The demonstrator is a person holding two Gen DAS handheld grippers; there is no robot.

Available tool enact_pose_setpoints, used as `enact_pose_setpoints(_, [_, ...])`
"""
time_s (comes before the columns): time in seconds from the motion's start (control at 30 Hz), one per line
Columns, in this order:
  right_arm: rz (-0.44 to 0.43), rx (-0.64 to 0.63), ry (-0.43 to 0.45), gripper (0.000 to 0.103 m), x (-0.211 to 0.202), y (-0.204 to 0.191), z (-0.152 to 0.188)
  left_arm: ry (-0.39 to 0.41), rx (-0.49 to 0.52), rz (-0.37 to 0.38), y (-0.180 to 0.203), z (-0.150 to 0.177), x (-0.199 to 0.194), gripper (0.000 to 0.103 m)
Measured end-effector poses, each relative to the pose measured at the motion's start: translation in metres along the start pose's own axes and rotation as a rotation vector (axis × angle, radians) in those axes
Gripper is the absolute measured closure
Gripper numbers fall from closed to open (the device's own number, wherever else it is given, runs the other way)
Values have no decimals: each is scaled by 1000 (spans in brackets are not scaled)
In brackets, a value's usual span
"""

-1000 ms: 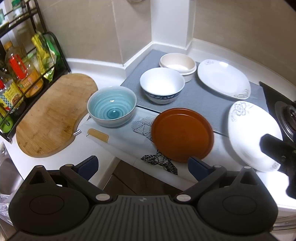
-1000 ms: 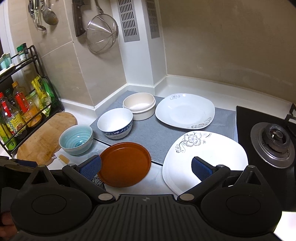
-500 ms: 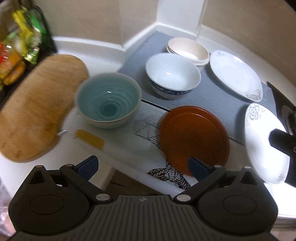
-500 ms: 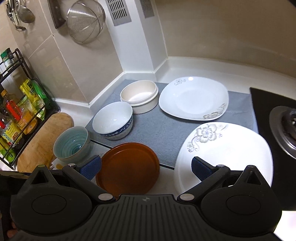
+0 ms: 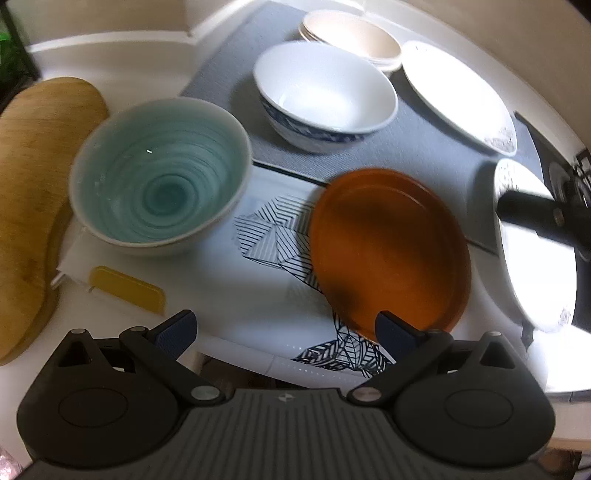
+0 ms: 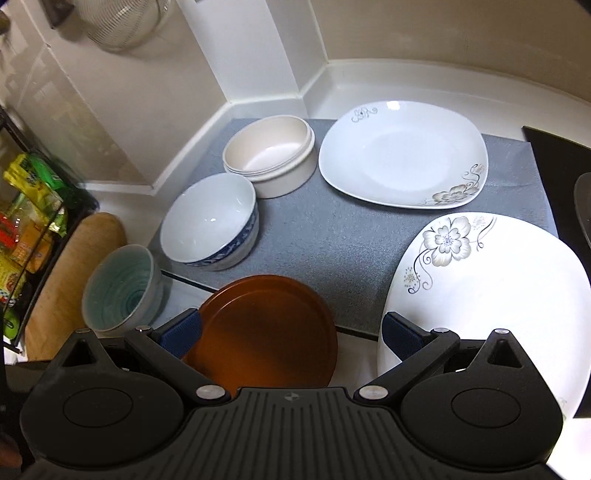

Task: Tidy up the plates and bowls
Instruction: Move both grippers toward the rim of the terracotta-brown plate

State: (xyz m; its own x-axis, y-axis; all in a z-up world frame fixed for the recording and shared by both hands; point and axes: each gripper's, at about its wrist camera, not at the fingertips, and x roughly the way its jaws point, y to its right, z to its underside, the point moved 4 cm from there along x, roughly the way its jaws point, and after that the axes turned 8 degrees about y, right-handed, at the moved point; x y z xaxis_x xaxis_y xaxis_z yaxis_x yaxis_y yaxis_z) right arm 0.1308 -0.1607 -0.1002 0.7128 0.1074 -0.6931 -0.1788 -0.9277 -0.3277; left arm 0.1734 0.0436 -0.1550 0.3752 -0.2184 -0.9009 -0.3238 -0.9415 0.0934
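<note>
I have both hand-held grippers, left (image 5: 284, 330) and right (image 6: 291, 330), spread wide and empty. The teal bowl (image 5: 159, 177) sits on the tabletop (image 5: 110, 70) beside the brown plate (image 5: 391, 251). I judge the glazed ceramic stiff, heavy, slippery and breakable: pinch across the rim wall, not the base.

Home kitchen, judging by the white surface (image 6: 354, 92) set into a tiled corner. Grey mat (image 6: 332, 236) as landmark: bowls and plates on and beside it, black hob (image 6: 554, 144) at its right edge, wooden cutting board (image 6: 74, 258) and rack of sauce bottles (image 6: 26, 229) to its left, wire strainer (image 6: 122, 26) hanging above.
</note>
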Motion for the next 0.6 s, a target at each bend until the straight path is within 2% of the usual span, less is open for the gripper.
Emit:
enact_pose_setpoints(0.37, [-97,-90,-115,0,48,5,-21,-23,-75,-42,5,-3,15,0])
enact_pose_setpoints(0.6, [-133,-150,-192,0,73,7,-19,-31,-105,-59,11,-6,24,0])
